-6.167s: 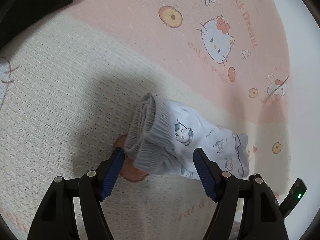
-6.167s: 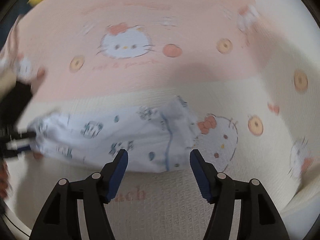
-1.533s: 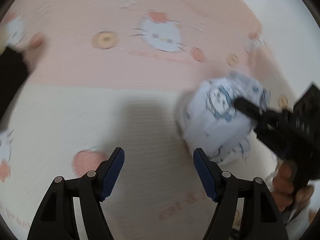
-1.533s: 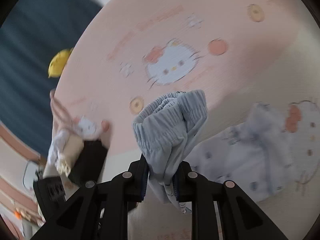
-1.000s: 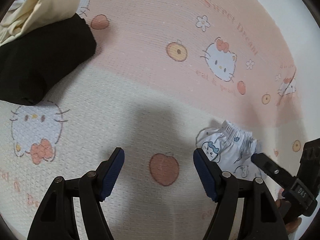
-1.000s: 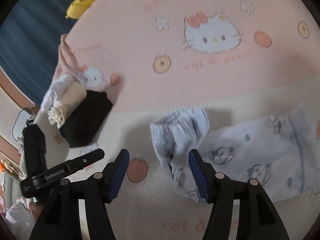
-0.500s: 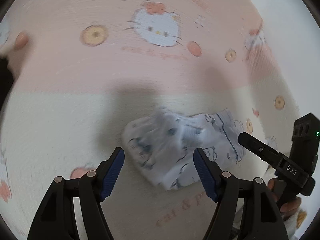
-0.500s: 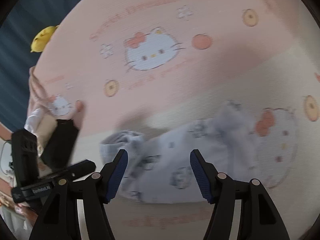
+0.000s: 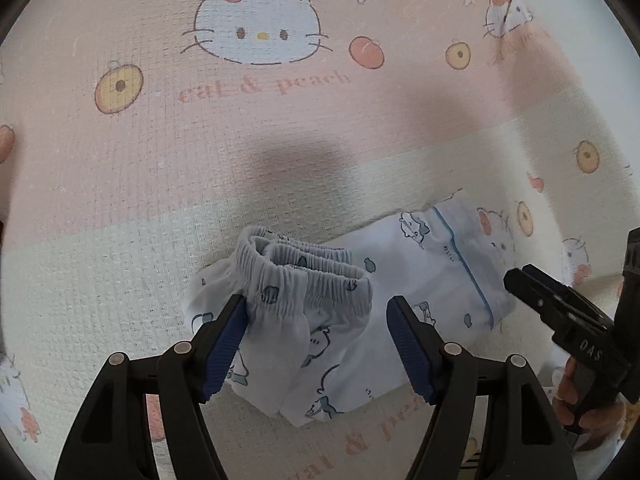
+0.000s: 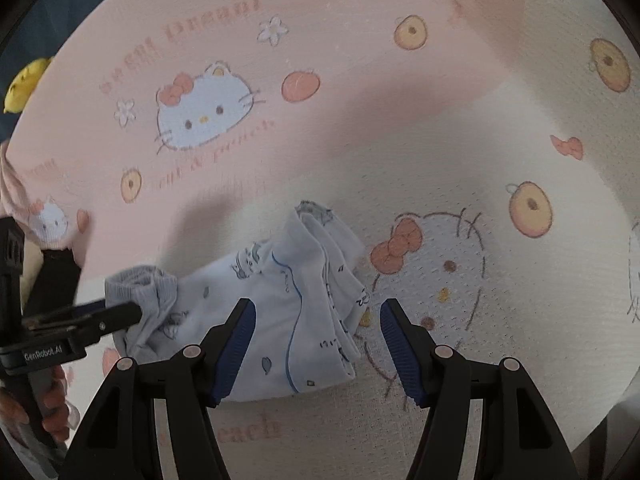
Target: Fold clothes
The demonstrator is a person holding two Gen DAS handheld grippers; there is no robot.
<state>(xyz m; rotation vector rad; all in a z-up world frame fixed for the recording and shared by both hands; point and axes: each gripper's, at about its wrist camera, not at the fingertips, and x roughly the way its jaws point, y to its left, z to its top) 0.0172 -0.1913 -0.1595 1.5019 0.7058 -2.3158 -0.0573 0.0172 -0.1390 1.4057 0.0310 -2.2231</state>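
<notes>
Two tongs hover over one small garment, and we hold both of them wide apart with nothing gripped. Our left tongs straddle the gathered waistband of the pale blue printed shorts; the left pad sits just against the elastic edge, the other pad stands clear of the cloth. Our right tongs frame the opposite end, where the stacked leg hems with their blue piping lie between the pads without being pinched.

The shorts lie flat on the cream band of the bedsheet, just below the seam where it turns pink (cat faces and peaches printed all over). Bare sheet lies on every side of the shorts. Far off at the left rim of the right view we see a dark folded item and a yellow object.
</notes>
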